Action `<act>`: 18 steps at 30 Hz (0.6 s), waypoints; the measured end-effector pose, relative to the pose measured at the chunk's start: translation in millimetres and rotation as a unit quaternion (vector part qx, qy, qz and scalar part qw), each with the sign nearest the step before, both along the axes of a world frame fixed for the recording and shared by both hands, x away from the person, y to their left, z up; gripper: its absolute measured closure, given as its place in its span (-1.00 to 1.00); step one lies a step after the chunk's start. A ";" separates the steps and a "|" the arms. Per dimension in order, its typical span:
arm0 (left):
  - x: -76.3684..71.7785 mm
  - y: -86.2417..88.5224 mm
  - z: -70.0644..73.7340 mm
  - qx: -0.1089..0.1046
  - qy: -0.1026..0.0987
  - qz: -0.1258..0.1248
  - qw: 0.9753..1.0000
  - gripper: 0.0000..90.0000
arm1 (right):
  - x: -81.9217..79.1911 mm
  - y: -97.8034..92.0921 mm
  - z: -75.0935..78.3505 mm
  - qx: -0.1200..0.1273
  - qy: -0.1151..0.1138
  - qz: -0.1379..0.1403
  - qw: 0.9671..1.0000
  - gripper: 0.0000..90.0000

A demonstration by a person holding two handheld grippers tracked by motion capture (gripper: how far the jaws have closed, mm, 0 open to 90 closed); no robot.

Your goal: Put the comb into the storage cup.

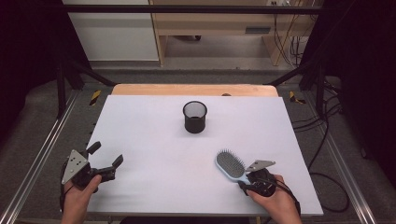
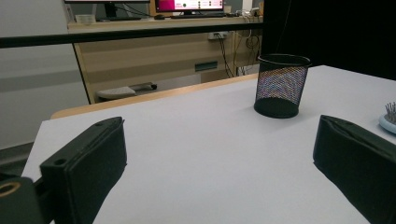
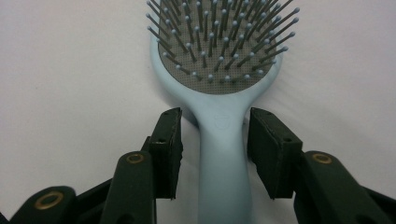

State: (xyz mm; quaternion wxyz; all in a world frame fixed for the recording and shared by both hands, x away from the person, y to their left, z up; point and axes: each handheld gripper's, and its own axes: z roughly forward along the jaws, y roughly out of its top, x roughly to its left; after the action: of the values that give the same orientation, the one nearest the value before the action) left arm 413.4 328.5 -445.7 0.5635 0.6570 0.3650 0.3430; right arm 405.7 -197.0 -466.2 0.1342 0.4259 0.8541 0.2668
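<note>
Close the right claw (image 3: 215,140) squarely on the pale blue hairbrush (image 1: 229,164), which lies bristles-up on the white table (image 1: 154,140) near the front right, handle pointing toward the near edge. At present that claw stands open, one jaw on each side of the handle just below the neck, with a small gap at either pad and neither seeming to press yet. Centre the handle between the pads first, since the left pad (image 3: 169,135) looks slightly further from it than the right one. Squeeze gently and evenly, so the smooth plastic does not squirt forward or roll onto its side. Keep the grip low on the handle, clear of the bristle head (a likely slipping point, being rounded and wider). Lift straight up before swinging anywhere, keeping the brush level. Probably aim next for the black mesh cup (image 1: 194,116), upright near the table's middle and well apart from the brush, toward the far left of it. Hold the left claw (image 1: 105,161) where it is, spread wide and empty over the near left of the table, ready to steady the cup (light, and easily tipped) if needed.
</note>
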 end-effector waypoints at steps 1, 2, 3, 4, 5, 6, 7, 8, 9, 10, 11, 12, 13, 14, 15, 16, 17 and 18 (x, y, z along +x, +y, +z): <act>0.0 -0.1 0.1 0.001 0.000 0.000 1.000 -0.94 | 0.6 0.1 0.3 -0.001 0.003 0.000 1.000 0.24; 0.0 -0.2 0.1 0.001 0.000 0.000 1.000 -0.94 | 1.2 0.3 0.3 0.000 0.005 -0.002 1.000 0.25; 0.0 -0.3 0.3 0.002 -0.001 0.000 1.000 -0.94 | 1.8 0.1 0.3 -0.001 0.007 -0.001 1.000 0.27; 0.0 -0.3 0.4 0.001 -0.001 -0.001 1.000 -0.94 | 2.3 0.1 0.3 -0.002 0.008 -0.001 1.000 0.28; 0.0 -0.2 0.5 0.002 -0.001 -0.001 1.000 -0.94 | 2.9 -0.1 0.4 -0.002 0.008 0.001 1.000 0.31; 0.0 -0.1 0.6 0.002 -0.001 0.000 1.000 -0.94 | 3.0 0.2 0.7 -0.003 0.010 -0.001 1.000 0.33; 0.0 0.1 0.6 0.002 -0.001 0.000 1.000 -0.94 | 3.2 0.5 1.0 -0.003 0.012 -0.003 1.000 0.35; 0.0 0.2 0.6 0.001 -0.001 0.000 1.000 -0.94 | 3.8 0.6 1.2 -0.005 0.014 -0.003 1.000 0.37; 0.0 0.4 0.6 0.001 -0.001 0.000 1.000 -0.94 | 4.4 0.6 1.5 -0.006 0.015 -0.002 1.000 0.40; 0.0 0.4 0.7 0.001 -0.002 0.000 1.000 -0.94 | 4.8 1.0 1.9 -0.006 0.018 -0.004 1.000 0.46; -0.1 0.5 0.8 0.001 -0.002 0.000 1.000 -0.94 | 5.4 1.1 2.1 -0.009 0.017 -0.003 1.000 0.51; -0.1 0.6 0.9 0.001 -0.002 0.000 1.000 -0.94 | 5.8 1.0 2.2 -0.010 0.017 -0.002 1.000 0.52; -0.2 0.7 1.0 0.000 -0.002 0.000 1.000 -0.94 | 6.4 0.7 2.4 -0.012 0.016 0.001 1.000 0.54; -0.2 0.8 1.0 0.000 -0.002 0.001 1.000 -0.94 | 6.4 0.7 2.4 -0.012 0.016 0.001 1.000 0.54; -0.1 0.9 0.9 0.000 -0.002 0.001 1.000 -0.94 | 6.7 0.5 2.8 -0.010 0.017 0.001 1.000 0.54; 0.0 1.2 0.9 -0.001 -0.002 0.001 1.000 -0.94 | 6.7 0.5 2.8 -0.010 0.017 0.001 1.000 0.54; 0.0 1.4 0.9 -0.001 -0.002 0.001 1.000 -0.94 | 6.7 0.2 2.9 -0.009 0.018 0.000 1.000 0.54; 0.0 1.7 0.9 -0.002 -0.002 0.002 1.000 -0.94 | 6.8 -0.2 3.0 -0.006 0.018 0.000 1.000 0.54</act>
State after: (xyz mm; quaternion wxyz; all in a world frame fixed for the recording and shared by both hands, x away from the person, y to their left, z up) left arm 413.5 330.2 -444.8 0.5648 0.6543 0.3661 0.3447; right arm 412.5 -197.3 -463.2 0.1213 0.4297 0.8581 0.2535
